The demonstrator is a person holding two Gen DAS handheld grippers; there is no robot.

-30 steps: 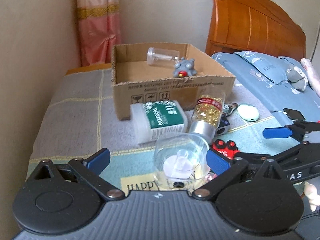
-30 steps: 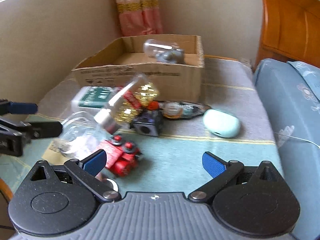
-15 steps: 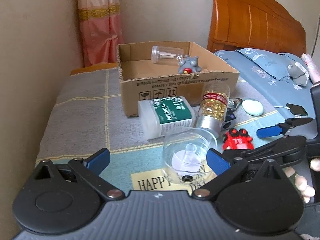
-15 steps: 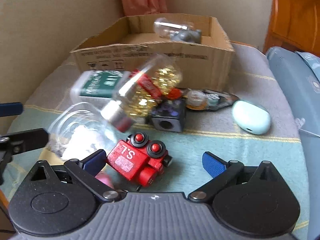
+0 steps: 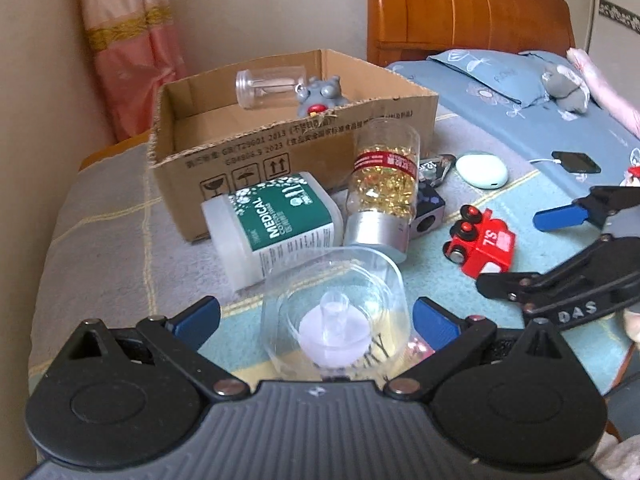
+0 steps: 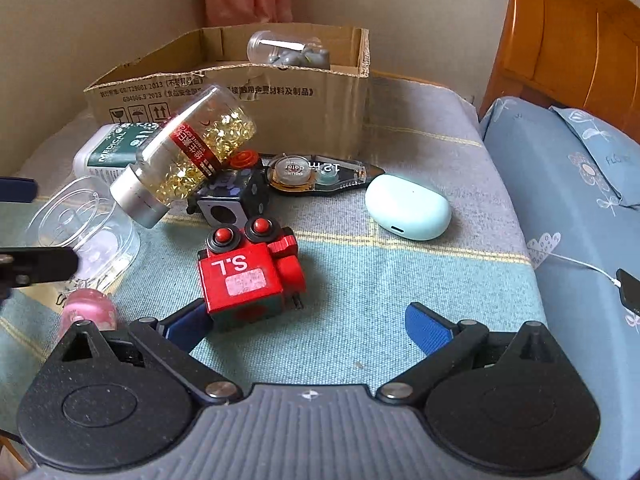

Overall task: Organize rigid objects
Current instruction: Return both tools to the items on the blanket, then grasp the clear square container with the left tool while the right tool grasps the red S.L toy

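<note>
A cardboard box [image 5: 280, 148] stands at the back of the bed with a clear vial [image 5: 268, 88] and a grey figure [image 5: 320, 96] inside. In front lie a green-labelled medical bottle [image 5: 276, 224], a capsule jar [image 5: 382, 196], a black cube [image 6: 232, 200], a red toy truck [image 6: 250, 272], a tape dispenser [image 6: 316, 172] and a mint earbud case [image 6: 408, 208]. My left gripper [image 5: 316, 316] is open, its fingers either side of a clear plastic container [image 5: 336, 312]. My right gripper [image 6: 304, 328] is open just before the red truck [image 5: 480, 244].
A pink bottle [image 6: 88, 312] lies by the clear container [image 6: 84, 232]. A blue pillow [image 6: 580, 184] and wooden headboard [image 5: 460, 12] are on the right, with a phone on a cable [image 5: 576, 162]. A wall and pink curtain [image 5: 128, 48] are behind the box.
My right gripper has moved forward and down towards the red truck, which now sits by its left finger. My left gripper has shifted slightly, the clear container still between its fingers.
</note>
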